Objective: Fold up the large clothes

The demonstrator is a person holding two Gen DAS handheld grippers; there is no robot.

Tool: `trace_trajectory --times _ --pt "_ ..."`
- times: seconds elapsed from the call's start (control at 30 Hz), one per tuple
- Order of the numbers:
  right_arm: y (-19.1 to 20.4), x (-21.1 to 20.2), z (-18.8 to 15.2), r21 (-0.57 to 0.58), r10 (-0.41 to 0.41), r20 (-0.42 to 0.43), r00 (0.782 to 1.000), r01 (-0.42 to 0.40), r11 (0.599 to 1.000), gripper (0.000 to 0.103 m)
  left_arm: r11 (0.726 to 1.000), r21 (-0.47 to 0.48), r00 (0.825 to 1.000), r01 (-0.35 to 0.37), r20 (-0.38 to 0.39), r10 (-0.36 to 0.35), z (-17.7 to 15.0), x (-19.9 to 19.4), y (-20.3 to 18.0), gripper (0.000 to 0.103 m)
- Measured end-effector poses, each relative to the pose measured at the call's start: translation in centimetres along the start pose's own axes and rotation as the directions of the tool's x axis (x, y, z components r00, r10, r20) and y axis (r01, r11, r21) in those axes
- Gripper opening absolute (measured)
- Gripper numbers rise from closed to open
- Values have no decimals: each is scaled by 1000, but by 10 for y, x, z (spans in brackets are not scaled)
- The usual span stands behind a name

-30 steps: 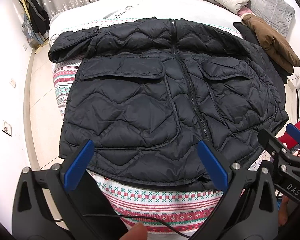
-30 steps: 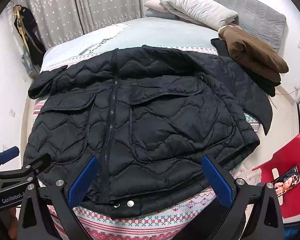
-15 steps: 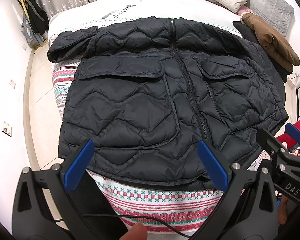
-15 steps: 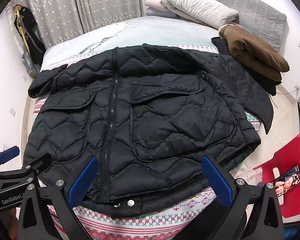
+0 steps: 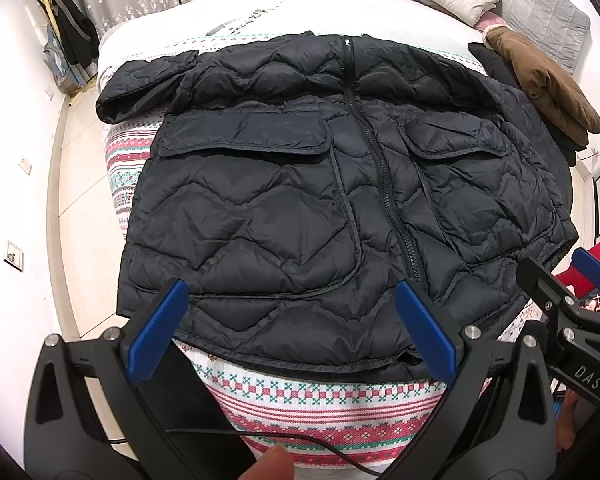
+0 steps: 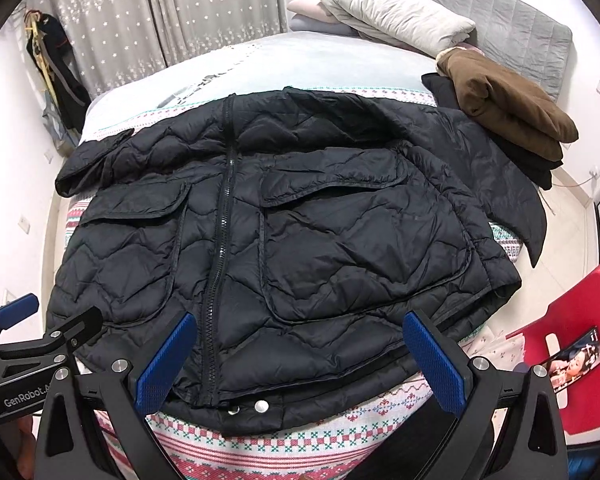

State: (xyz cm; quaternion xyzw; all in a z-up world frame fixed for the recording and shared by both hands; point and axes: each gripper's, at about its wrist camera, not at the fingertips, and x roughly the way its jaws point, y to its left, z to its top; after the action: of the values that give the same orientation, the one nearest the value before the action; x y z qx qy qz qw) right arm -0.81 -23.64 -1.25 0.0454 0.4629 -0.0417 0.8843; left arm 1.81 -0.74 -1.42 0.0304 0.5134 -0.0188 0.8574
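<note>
A black quilted jacket (image 5: 284, 200) (image 6: 300, 240) lies front up and zipped on the bed, hem toward me, collar at the far side. Its sleeves spread to the left (image 5: 140, 84) and to the right (image 6: 512, 184). My left gripper (image 5: 292, 332) hangs open above the hem, left of the zipper, holding nothing. My right gripper (image 6: 300, 364) is open too, over the hem right of the zipper, empty. Each gripper shows at the edge of the other's view.
The bed carries a patterned knit blanket (image 5: 300, 400) under the jacket. Folded brown and black clothes (image 6: 508, 116) sit at the right, pillows (image 6: 392, 20) at the head. A red chair with a phone (image 6: 576, 356) stands at the right; floor lies at the left.
Both grippers have shifted only slightly; the jacket lies as before and both stay open.
</note>
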Motion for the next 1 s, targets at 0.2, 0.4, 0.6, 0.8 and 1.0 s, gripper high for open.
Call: trace_trajectory --times 0.2,0.4,0.6,0.8,1.0 --pt "-1 1 0 -2 0 -2 1000 0 1000 103 1000 2 1000 0 1 0 1 0 1 103" --pt "-2 3 2 1 0 -1 1000 0 1000 103 1000 3 1000 1 0 -1 1 0 1 103" --pt "-5 5 5 1 -7 -1 1000 7 1000 103 1000 0 1000 13 -1 -13 4 1 1 103" --pt "-8 6 10 2 -8 0 1000 8 1000 103 999 -2 999 35 7 -35 13 0 2 103" --pt "-13 3 28 -11 -8 27 1000 9 1000 103 990 85 992 114 50 -118 30 -10 -1 103"
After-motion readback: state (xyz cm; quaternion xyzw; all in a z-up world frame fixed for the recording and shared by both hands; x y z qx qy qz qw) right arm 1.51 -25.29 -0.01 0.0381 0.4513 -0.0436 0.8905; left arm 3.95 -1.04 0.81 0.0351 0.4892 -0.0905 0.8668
